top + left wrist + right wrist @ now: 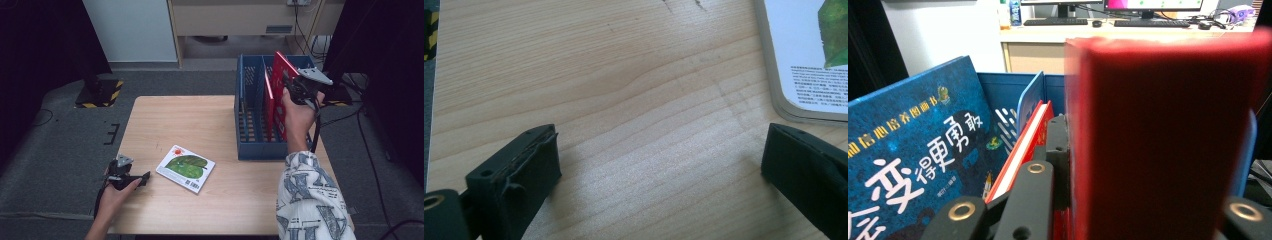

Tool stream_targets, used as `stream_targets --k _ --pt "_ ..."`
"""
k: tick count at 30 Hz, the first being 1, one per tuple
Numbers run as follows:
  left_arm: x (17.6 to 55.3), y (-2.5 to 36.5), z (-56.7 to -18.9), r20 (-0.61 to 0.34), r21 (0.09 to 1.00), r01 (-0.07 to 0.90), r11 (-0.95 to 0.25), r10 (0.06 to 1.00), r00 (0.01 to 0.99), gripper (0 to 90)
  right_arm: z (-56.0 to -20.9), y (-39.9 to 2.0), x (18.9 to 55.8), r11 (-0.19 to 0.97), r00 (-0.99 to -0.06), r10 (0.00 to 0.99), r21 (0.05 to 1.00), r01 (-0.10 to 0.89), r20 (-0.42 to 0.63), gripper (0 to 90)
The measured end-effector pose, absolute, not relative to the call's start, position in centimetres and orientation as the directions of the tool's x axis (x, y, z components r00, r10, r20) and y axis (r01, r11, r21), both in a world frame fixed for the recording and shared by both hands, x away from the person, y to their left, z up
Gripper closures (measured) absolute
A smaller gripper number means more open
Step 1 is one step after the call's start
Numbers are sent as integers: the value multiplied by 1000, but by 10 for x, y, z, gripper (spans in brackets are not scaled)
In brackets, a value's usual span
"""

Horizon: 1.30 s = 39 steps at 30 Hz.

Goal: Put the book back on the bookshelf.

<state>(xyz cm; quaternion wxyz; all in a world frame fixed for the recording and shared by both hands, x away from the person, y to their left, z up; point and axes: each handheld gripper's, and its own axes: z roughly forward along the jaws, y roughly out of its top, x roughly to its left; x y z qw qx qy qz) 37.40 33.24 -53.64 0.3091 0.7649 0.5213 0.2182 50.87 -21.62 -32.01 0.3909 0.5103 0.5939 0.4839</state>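
Clamped between the right gripper's (289,86) jaws, a red book (1168,150) hangs upright over the blue crate (250,125) at two o'clock, apparently for slotting in, while the left gripper (146,176) rests open at seven o'clock.

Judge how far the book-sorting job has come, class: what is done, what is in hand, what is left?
Done: one red book and a blue book already stand in the blue crate. In hand: the right gripper holds another red book above the crate. Left: the green book lies flat on the table, beside the open left gripper.
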Motion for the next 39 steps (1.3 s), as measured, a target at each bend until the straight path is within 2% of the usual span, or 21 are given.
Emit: stream_targets --k 17,39 --pt "375 332 -536 11 700 661 -268 931 366 12 -348 -214 517 11 -167 986 968 251 32 788" --pt "375 332 -536 13 701 660 -271 930 368 14 -371 -218 502 29 -162 986 946 324 25 777"
